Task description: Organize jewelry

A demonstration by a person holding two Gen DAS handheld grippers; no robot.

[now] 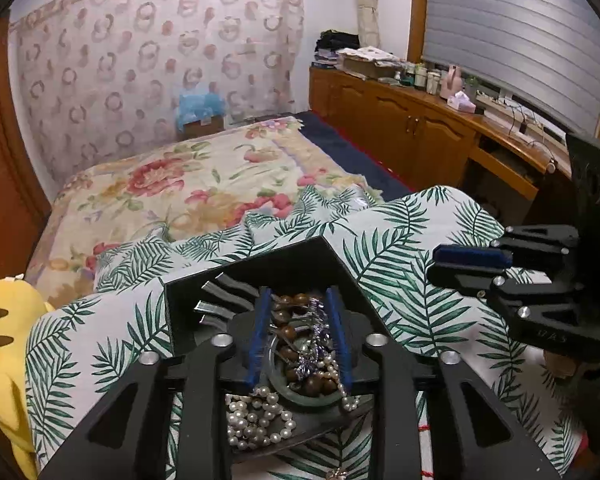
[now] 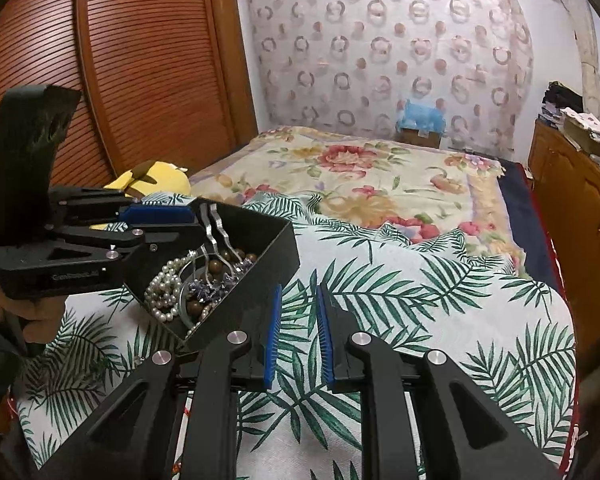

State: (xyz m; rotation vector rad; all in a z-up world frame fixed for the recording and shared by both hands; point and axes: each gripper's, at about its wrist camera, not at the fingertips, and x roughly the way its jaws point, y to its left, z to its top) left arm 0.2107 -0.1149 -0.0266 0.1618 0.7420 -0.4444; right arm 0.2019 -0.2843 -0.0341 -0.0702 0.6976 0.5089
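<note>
1. I see a bed (image 2: 380, 184) with a floral cover filling the middle of the room; a palm-leaf quilt (image 2: 420, 312) lies over its near end.
2. On the far wall hangs a cloth with ring patterns (image 2: 380, 52).
3. A slatted wooden wardrobe door (image 2: 140, 60) stands at left.
4. On the right runs a cluttered wooden cabinet (image 1: 400, 120) under a window with a grey blind (image 1: 512, 32).
5. A yellow plush toy (image 2: 156, 178) sits left of the bed.
</note>
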